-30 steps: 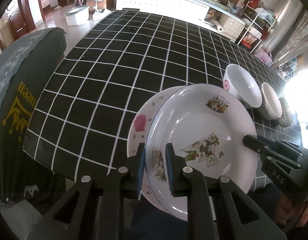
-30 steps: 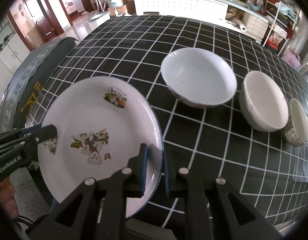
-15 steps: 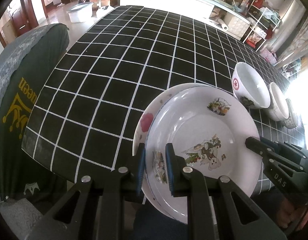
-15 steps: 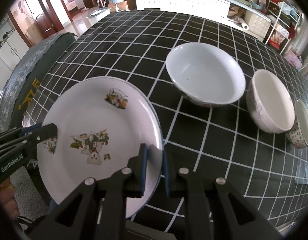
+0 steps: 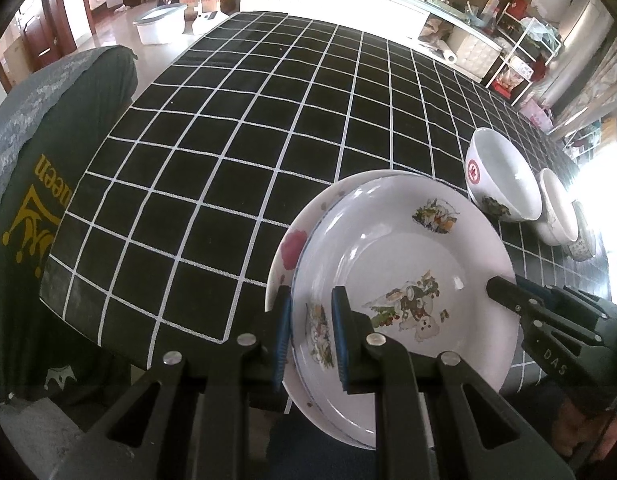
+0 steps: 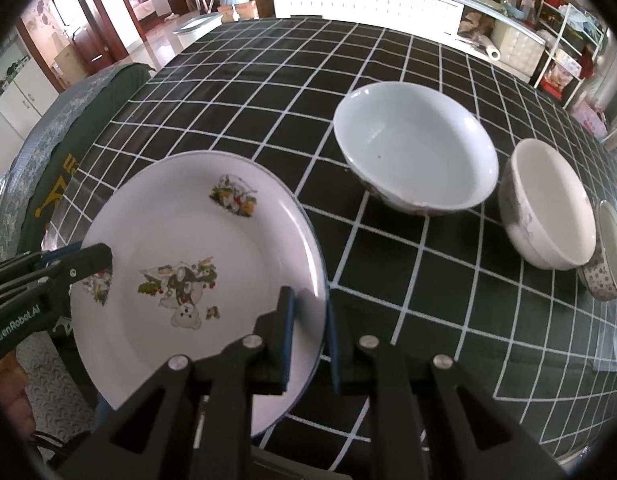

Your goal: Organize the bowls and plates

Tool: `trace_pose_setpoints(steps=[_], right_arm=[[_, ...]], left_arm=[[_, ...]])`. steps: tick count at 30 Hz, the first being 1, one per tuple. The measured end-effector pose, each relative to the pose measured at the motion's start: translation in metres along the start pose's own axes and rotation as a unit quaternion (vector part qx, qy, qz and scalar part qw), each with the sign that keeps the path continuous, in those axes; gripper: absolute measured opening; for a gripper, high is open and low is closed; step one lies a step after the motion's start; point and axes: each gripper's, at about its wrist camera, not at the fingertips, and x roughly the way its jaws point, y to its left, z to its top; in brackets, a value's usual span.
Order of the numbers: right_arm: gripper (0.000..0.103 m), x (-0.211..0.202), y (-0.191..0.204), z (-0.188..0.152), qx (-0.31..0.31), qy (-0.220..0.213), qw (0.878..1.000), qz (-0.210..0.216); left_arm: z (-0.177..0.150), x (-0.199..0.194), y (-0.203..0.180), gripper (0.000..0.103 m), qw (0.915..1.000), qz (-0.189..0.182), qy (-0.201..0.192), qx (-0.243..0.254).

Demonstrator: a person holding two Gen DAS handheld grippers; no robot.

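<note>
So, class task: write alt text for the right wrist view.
The right tongs grip the rim of a white cartoon-print plate at the edge of a black grid tablecloth; the left tongs pinch its opposite rim. Three bowls sit in a row beyond.

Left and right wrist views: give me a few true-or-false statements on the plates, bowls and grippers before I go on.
1. Both grippers grip the cartoon plate by its rim. True: the left gripper holds its left edge, the right gripper its right edge.
2. A second plate lies under the cartoon plate. True: the flowered plate shows beneath it in the left wrist view.
3. The bowls are stacked in one another. False: the large bowl, the middle bowl and the small patterned bowl stand side by side on the checked tablecloth.
4. The large bowl holds food. False: it looks empty.
5. The right gripper's fingers stand wide open. False: they clamp the plate rim.
</note>
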Motion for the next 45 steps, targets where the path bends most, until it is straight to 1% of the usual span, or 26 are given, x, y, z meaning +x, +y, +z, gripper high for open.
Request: trace_pose_setpoints(steps=[2,5,8,13,19,24,30,34,38,45], right_arm=[[0.019,-0.001,-0.001,-0.002,0.002,0.001,1.0,0.007],[0.019,-0.007,-0.003,-0.006,0.002,-0.002,1.0,0.006],[0.019,-0.012,-0.005,-0.007,0.007,-0.003,1.0,0.007],[0.019,-0.031,-0.011,-0.009,0.015,-0.019,1.0,0.006],[0.019,-0.066,-0.023,-0.012,0.023,-0.053,0.998,-0.003],[0.019,-0.101,-0.033,-0.017,0.026,-0.088,0.996,-0.011],[0.019,-0.124,-0.048,-0.018,0.031,-0.11,0.993,-0.009],[0.019,-0.132,-0.056,-0.012,0.029,-0.115,0.993,-0.014],[0.019,-0.134,-0.066,-0.001,0.037,-0.117,0.992,-0.01],[0.019,-0.116,-0.076,0.017,0.034,-0.109,0.993,-0.002]], left_arm=[[-0.001,-0.002,0.001,0.016,1.0,0.002,-0.001,-0.002],[-0.003,-0.011,0.001,0.016,0.9998,0.014,-0.013,0.001],[-0.003,-0.02,0.001,0.016,0.9997,0.011,-0.021,-0.002],[-0.002,-0.036,-0.011,0.016,0.9993,0.006,-0.034,0.009],[-0.001,-0.059,-0.044,0.016,0.9975,-0.009,-0.057,0.041],[0.001,-0.081,-0.077,0.016,0.9937,-0.023,-0.078,0.076],[0.006,-0.098,-0.112,0.016,0.9886,-0.04,-0.092,0.112],[0.015,-0.104,-0.128,0.016,0.9863,-0.045,-0.097,0.126],[0.026,-0.104,-0.138,0.018,0.9843,-0.035,-0.104,0.138],[0.049,-0.077,-0.153,0.018,0.9801,-0.017,-0.101,0.17]])
